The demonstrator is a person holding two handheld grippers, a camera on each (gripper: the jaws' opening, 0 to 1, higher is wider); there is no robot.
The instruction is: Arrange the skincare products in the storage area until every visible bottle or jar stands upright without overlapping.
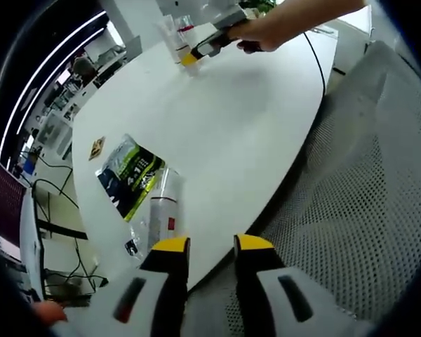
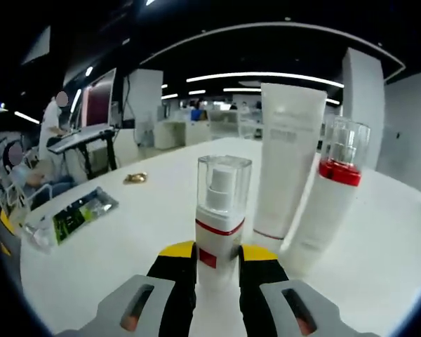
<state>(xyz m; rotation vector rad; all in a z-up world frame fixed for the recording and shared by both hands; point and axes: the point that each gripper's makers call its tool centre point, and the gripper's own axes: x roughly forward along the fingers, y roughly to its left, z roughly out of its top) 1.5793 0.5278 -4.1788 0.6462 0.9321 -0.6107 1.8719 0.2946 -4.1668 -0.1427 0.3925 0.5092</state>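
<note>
A small white spray bottle [image 2: 221, 210] with a clear cap and a red band stands upright on the white table [image 2: 126, 281]. My right gripper [image 2: 217, 254] is shut on its base. Just behind it stand a tall white tube [image 2: 288, 154] and a white bottle with a red collar [image 2: 333, 196]. In the left gripper view that same gripper [image 1: 214, 43], held by a hand, is at the far group of bottles [image 1: 174, 35]. My left gripper [image 1: 212, 246] is open and holds nothing, over the table's near edge. A white bottle [image 1: 163, 207] lies on its side just beyond it.
A green and black sachet [image 1: 130, 175] lies flat beside the lying bottle, and it also shows as the sachet [image 2: 81, 214]. A small gold item [image 1: 96, 147] sits further out. A grey mesh chair [image 1: 365, 175] is next to the table edge. People sit at desks [image 2: 28, 168] behind.
</note>
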